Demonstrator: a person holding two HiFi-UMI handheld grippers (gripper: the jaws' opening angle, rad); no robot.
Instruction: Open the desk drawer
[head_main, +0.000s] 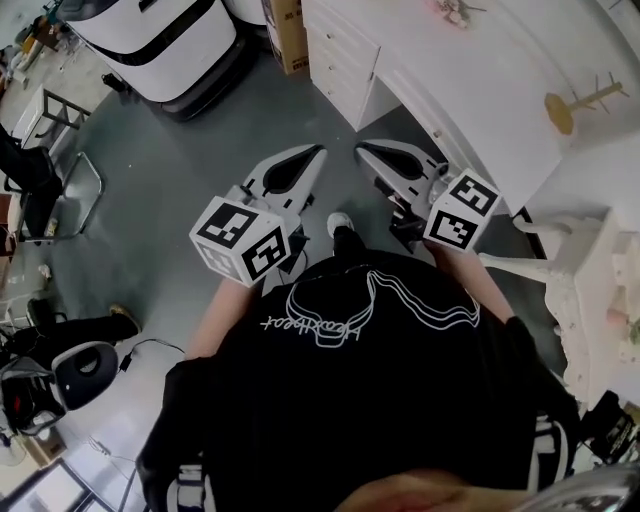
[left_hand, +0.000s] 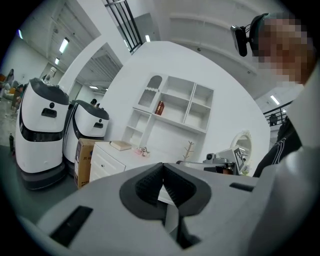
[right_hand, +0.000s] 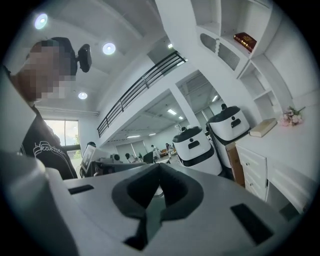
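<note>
1. The left gripper (left_hand: 162, 166) and right gripper (right_hand: 159, 166) are held with jaws closed and empty.
2. The desk drawers (head_main: 340, 60) are seen shut, ahead of both grippers and apart from them.
3. A reddish object (left_hand: 159, 107) is kept in one shelf (left_hand: 190, 106) compartment.

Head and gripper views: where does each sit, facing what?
Head view: on the head, steeply down at left gripper, right gripper, desk; black shirt shows.
Left gripper view: on it, along shut jaws toward drawers, shelf; black shirt at right.
Right gripper view: on it, along shut jaws toward white robots; person left.
Shared: gripper views both show drawers, white robots.
</note>
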